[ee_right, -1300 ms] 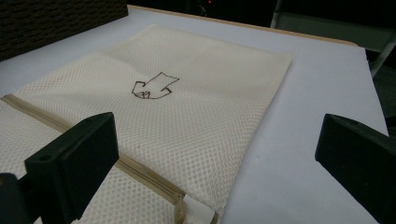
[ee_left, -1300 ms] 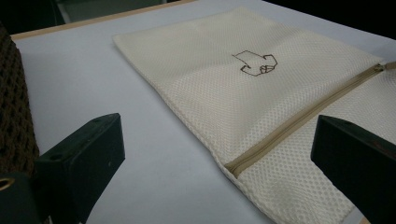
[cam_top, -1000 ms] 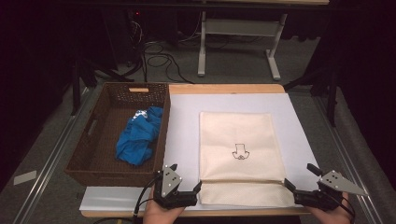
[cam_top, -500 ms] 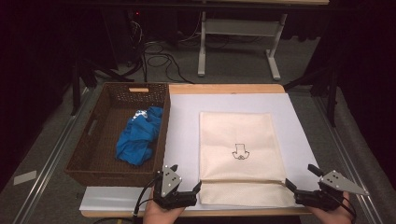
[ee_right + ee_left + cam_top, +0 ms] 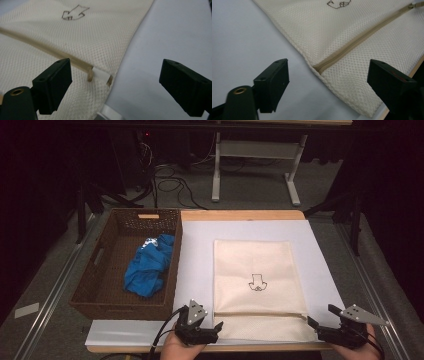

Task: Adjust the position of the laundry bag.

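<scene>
Cream mesh bag (image 5: 257, 280) lying flat on the white mat (image 5: 200, 265) of the worktop, zipper (image 5: 359, 40) running across near the front edge, small outline print above it. Wicker basket (image 5: 100, 270) just left of the mat, blue cloth (image 5: 147, 267) bunched inside.

Left gripper (image 5: 212, 327) at the bag's front-left corner, right gripper (image 5: 315, 325) at the front-right corner. Both wide, jaws just been closing slightly, nothing between the pads yet. In the left gripper view, closed zipper end sits between the jaws but untouched. In the right gripper view, zipper pull (image 5: 101, 75) lies just off the left jaw, not gripped.

Step judged: approach for unzipping the bag, likely ahead of loading the blue cloth. Zipper looks fully shut.

Next move probably calls for: left pinching the fabric at the zipper's closed end to anchor, right lowering onto the pull tab, closing narrow on it, then dragging along the zipper line. Tab small and flat, so needs precise alignment; risk of pinching mesh instead.
</scene>
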Available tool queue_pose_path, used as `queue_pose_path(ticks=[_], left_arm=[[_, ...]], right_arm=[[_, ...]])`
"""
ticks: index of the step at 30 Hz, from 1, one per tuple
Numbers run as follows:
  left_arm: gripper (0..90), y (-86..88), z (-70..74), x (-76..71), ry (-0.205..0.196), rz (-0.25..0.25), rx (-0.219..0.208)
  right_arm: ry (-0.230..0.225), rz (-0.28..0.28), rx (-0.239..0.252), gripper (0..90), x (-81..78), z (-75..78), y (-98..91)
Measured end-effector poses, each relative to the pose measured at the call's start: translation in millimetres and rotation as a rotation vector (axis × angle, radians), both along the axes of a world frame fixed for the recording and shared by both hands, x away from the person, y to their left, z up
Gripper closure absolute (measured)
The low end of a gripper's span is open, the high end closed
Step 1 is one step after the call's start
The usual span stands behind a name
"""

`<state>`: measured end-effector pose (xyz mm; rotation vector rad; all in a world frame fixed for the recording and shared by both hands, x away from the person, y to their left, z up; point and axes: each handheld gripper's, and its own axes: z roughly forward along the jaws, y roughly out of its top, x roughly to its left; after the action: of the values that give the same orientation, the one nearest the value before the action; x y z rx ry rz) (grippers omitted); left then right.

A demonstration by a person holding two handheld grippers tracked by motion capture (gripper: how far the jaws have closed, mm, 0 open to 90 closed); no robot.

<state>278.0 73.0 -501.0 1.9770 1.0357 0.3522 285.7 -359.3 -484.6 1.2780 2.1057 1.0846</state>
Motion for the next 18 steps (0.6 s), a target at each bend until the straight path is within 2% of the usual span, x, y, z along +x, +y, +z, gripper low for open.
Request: queue_pose_path(ticks=[1,2,4,5,6,7,10,11,12,14,15,17,18], left_arm=[[18.9,-3.6,-1.4,-0.2,0.007,-0.009,0.011],[20.9,-7.1,-2.8,-0.3,0.015,-0.017,0.019],[26.3,-15.8,-7.9,0.5,0.046,-0.023,0.065],[27.2,-15.8,-7.9,0.5,0.046,-0.023,0.065],[27.2,-18.1,-10.1,1.3,0.063,-0.025,0.071],[31.0,-21.1,-13.5,2.4,0.09,-0.029,0.097],[38.7,-22.6,-14.5,1.4,0.082,-0.023,0.116],[43.3,-22.5,-15.8,0.9,0.074,-0.023,0.135],[44.2,-22.4,-16.4,0.4,0.07,-0.019,0.13],[51.1,-22.1,-16.0,0.2,0.07,-0.019,0.127],[54.8,-21.9,-16.2,-0.8,0.066,-0.024,0.123],[56.9,-22.1,-16.0,-1.4,0.064,-0.022,0.124],[62.4,-21.8,-16.1,-1.7,0.062,-0.028,0.123]], right_arm=[[0.0,0.0,0.0,11.6,0.0,0.0,0.0],[0.024,0.014,-0.022,13.9,-0.3,-4.4,1.3],[0.049,0.022,-0.034,16.0,0.6,-7.1,3.7],[0.054,0.034,-0.039,18.0,2.0,-9.1,4.6],[0.054,0.034,-0.039,18.0,2.0,-9.1,4.6],[0.087,0.049,-0.045,24.4,2.3,-12.6,8.1],[0.111,0.076,-0.09,32.5,3.8,-17.8,12.0],[0.126,0.064,-0.095,34.7,4.7,-19.6,13.0],[0.141,0.058,-0.1,36.0,5.7,-20.6,12.9],[0.136,0.055,-0.095,38.2,6.1,-21.1,12.9],[0.135,0.065,-0.094,46.2,5.9,-20.4,13.0],[0.133,0.071,-0.095,48.4,5.6,-20.6,13.5],[0.128,0.073,-0.101,51.8,5.2,-20.7,14.9]])
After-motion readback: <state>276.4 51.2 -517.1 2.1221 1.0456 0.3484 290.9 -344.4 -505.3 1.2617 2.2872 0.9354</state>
